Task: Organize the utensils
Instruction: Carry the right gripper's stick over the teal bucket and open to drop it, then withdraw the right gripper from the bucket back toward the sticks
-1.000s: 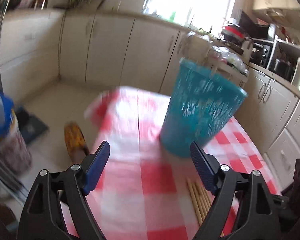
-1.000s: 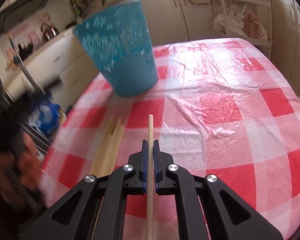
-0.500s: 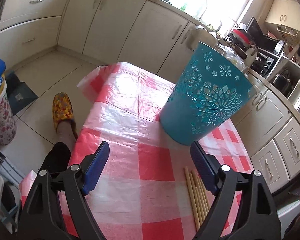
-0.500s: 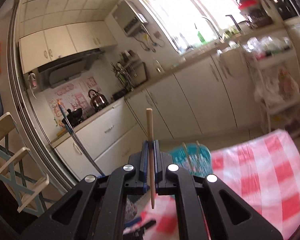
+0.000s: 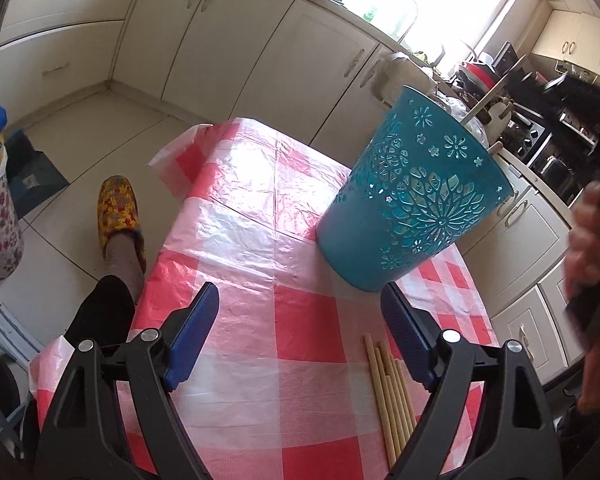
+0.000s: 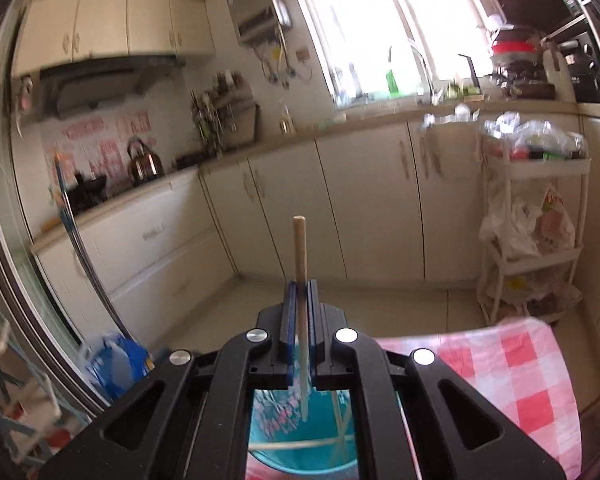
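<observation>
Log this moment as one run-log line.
right tool: shut on chopstick, above bin | left tool: open, empty | chopsticks on table: several left

Table (image 5: pixel 236 248) under glossy red-and-white checked plastic cloth (image 5: pixel 300 320), creased, corner drooping over far edge at 11 o'clock. Teal cut-out bucket (image 5: pixel 412 204) stands on cloth at 2 o'clock. Bundle of pale wooden chopsticks (image 5: pixel 388 392) lies flat on cloth at 5 o'clock, well apart from bucket.
</observation>
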`<action>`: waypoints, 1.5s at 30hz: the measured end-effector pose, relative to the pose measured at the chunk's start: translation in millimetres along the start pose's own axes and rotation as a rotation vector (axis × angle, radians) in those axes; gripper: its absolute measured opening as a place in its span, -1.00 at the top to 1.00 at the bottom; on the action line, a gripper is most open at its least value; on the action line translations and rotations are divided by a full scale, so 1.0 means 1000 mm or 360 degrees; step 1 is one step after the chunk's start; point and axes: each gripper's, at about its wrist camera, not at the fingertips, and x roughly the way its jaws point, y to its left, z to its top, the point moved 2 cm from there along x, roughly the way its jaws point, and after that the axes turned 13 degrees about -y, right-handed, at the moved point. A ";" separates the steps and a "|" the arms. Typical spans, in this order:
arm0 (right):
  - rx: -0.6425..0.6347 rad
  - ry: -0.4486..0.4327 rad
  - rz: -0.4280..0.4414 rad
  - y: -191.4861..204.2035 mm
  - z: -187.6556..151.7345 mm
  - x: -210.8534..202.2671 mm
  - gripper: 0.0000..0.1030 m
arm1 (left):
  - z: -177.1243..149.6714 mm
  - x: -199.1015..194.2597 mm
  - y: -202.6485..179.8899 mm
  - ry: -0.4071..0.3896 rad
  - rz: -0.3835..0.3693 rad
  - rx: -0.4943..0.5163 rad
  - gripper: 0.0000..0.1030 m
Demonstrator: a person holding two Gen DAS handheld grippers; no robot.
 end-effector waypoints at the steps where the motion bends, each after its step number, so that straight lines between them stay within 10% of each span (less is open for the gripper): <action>1: 0.0017 0.0062 -0.0012 -0.004 -0.011 0.006 0.88 | 0.000 0.000 0.000 0.0001 0.0004 0.0001 -0.54; 6: 0.0119 0.0049 -0.0068 -0.016 -0.038 -0.022 0.37 | -0.001 0.003 -0.002 0.0021 0.0040 0.0019 -0.56; 19: -0.0047 0.0166 -0.0236 -0.013 -0.127 -0.128 0.28 | -0.002 0.008 -0.004 0.0048 0.0109 0.0069 -0.67; 33: -0.0256 0.0295 -0.0113 -0.008 -0.065 -0.029 0.21 | -0.009 0.015 -0.013 0.0136 0.0095 0.0169 -0.67; 45: -0.0524 0.1029 0.0003 0.017 -0.032 0.115 -0.11 | -0.010 0.019 -0.012 0.0174 0.0087 0.0139 -0.68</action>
